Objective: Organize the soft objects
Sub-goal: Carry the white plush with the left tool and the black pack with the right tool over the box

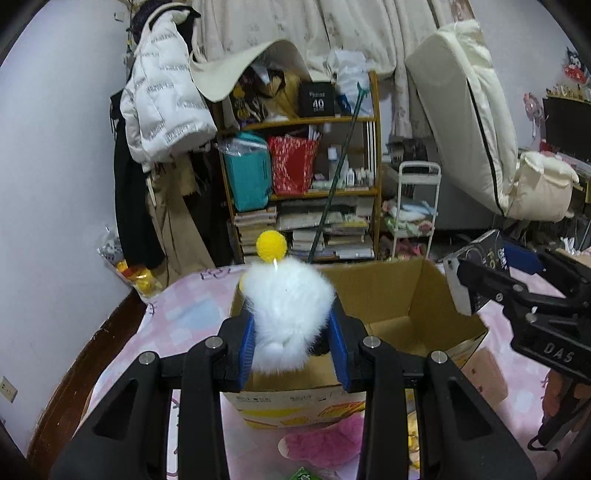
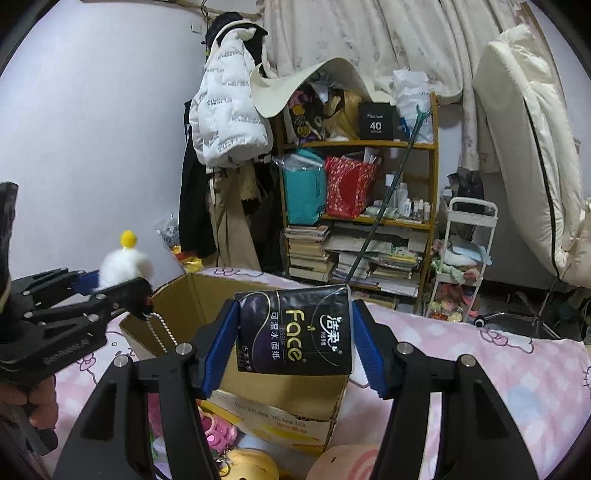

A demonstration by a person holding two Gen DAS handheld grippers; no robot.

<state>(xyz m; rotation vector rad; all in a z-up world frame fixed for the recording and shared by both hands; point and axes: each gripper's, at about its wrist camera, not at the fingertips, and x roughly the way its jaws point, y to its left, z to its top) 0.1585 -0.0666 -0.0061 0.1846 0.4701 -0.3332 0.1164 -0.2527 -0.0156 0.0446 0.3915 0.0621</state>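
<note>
pink cartoon-print bedding (image 2: 461,343) covers the bed where an open cardboard box (image 1: 402,295) stands, flaps up. a white fluffy plush (image 1: 288,306) with a yellow pompom (image 1: 271,243) on top sits pinched between the blue pads (image 1: 341,347) of the left gripper (image 1: 293,343), held over the near left corner of the box; from the right wrist view a bead chain (image 2: 162,332) dangles beneath it. the right gripper (image 2: 295,332) is clamped on a black tissue pack (image 2: 295,328) marked "face", its jaws spread about as wide as the pack and pressing both sides, the pack held above the box's open top. in front of the box on the bedding lie a pink furry toy (image 1: 328,439), a yellow plush (image 2: 251,463) and a peach-coloured round plush (image 2: 343,463). behind the bed stand a cluttered wooden shelf (image 1: 375,155) of books and bags, a white puffer jacket (image 1: 162,96) hung on the wall, pale curtains (image 2: 369,33) and a small white trolley (image 2: 465,258).
</note>
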